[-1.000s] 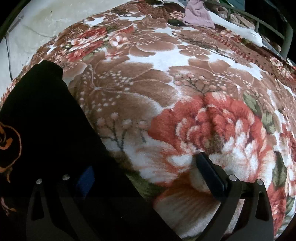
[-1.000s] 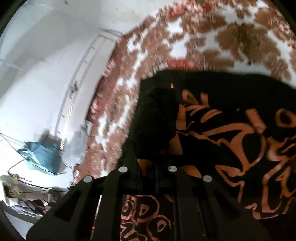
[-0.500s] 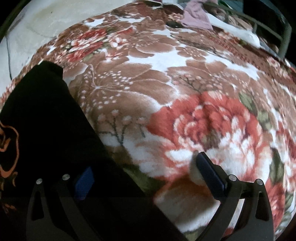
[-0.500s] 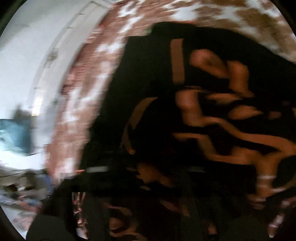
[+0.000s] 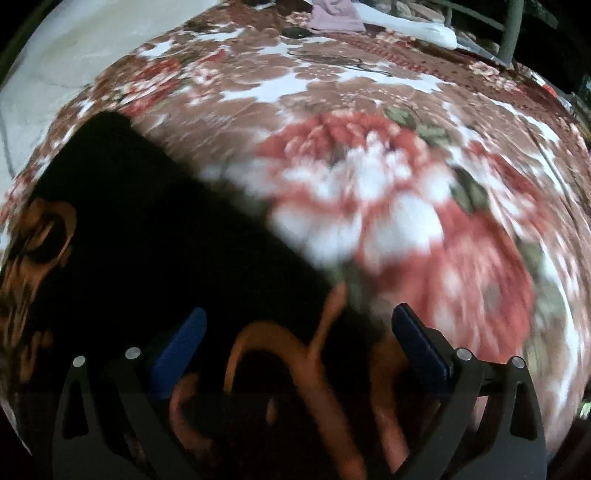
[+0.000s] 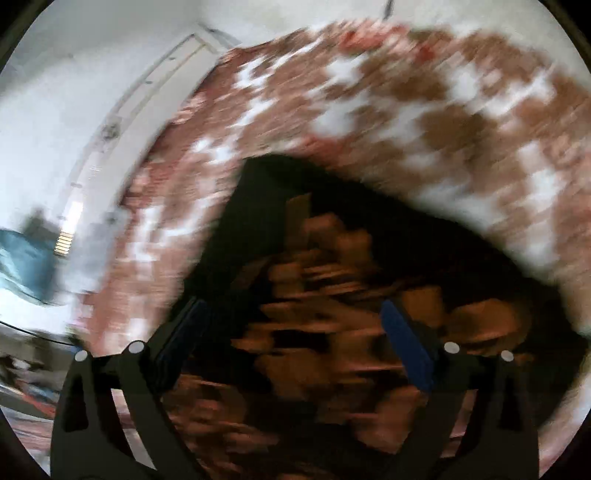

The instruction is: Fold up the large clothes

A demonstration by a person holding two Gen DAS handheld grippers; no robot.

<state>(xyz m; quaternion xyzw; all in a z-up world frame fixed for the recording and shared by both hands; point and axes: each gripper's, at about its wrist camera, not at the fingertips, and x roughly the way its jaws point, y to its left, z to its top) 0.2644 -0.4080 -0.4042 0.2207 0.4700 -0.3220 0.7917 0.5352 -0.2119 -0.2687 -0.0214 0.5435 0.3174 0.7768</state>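
Note:
A black garment with orange lettering (image 5: 155, 236) lies on a floral blanket (image 5: 369, 155). In the left wrist view it fills the lower left and runs under my left gripper (image 5: 295, 332), which is open with its blue pads apart just above the cloth. In the right wrist view the same garment (image 6: 332, 266) fills the lower middle, blurred. My right gripper (image 6: 295, 328) is open over it, holding nothing.
The blanket covers a bed. A pink cloth (image 5: 334, 16), a white cloth (image 5: 413, 27) and a metal rail (image 5: 513, 29) lie at the far end. A white wall (image 6: 74, 74) and a teal object (image 6: 22, 266) are on the left in the right wrist view.
My right gripper was shut on a fold of the garment and has opened and let it go. My left gripper moved over the garment, whose orange print now lies between its fingers.

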